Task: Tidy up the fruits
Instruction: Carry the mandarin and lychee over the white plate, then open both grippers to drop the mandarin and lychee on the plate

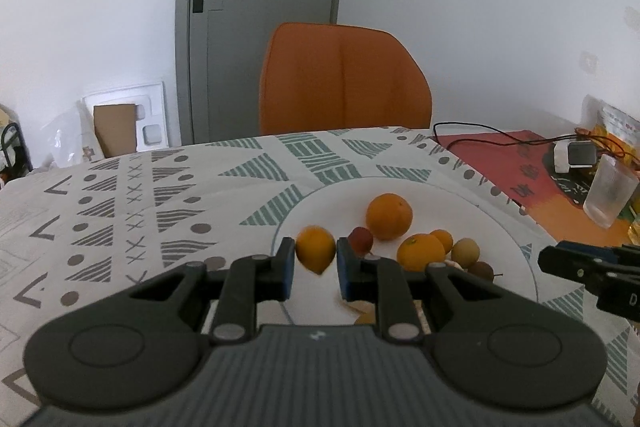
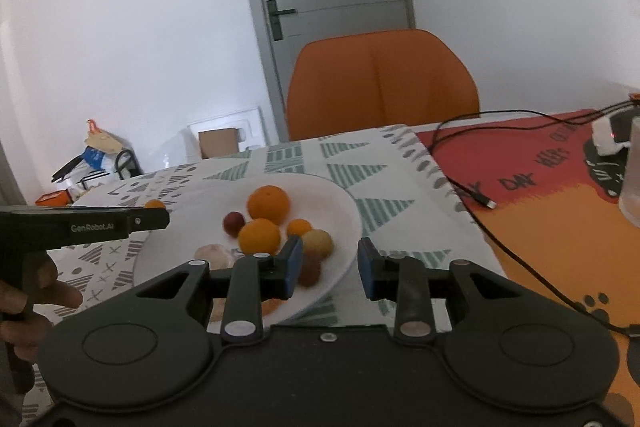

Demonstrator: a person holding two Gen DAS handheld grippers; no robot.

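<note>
Gripping a small orange fruit (image 1: 315, 249) between their pads, the left tongs (image 1: 314, 269) hold it just above the white plate's (image 1: 500, 227) left rim, while the right tongs (image 2: 329, 269) hang half-open and empty over the plate's right edge, fruit pile to their left.

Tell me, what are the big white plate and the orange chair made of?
The plate looks like glazed ceramic, maybe melamine: smooth, white, slightly shiny, with a thin rim. The orange chair looks padded in matte leather-like material, possibly faux: a soft center seam and no visible weave. I can't be certain.
</note>
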